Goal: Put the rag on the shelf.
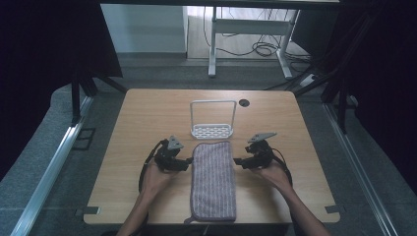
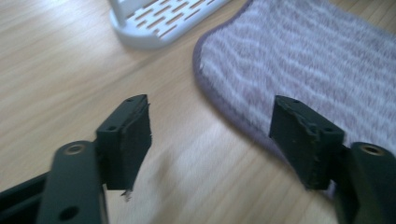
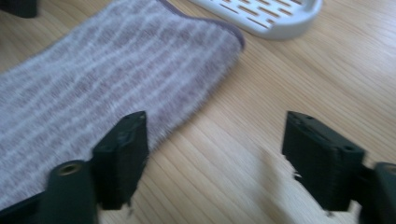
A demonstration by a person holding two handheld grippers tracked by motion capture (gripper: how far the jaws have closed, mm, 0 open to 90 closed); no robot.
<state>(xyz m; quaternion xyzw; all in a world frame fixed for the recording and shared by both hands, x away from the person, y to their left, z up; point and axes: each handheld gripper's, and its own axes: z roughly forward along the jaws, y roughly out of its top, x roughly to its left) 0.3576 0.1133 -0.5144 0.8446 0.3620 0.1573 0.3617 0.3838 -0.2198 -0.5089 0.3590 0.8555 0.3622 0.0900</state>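
A folded purple-and-white striped towel (image 1: pixel 213 181) lies lengthwise in the middle of the wooden table (image 1: pixel 142 113). Behind it stands a white slotted rack (image 1: pixel 212 130) with a wire handle. My left gripper (image 1: pixel 188 161) sits at the towel's left edge, open, jaws wide apart over bare wood and the towel's hem (image 2: pixel 233 116). My right gripper (image 1: pixel 237 161) sits at the towel's right edge, also open, one jaw over the towel (image 3: pixel 93 88) and the other over wood. The rack's base (image 2: pixel 159 23) (image 3: pixel 271 16) lies just beyond the towel's far end.
A round cable hole (image 1: pixel 244 103) lies in the table near its back edge. Beyond the table stand a white desk frame (image 1: pixel 248 29) and loose cables on the floor. Dark curtains hang on both sides.
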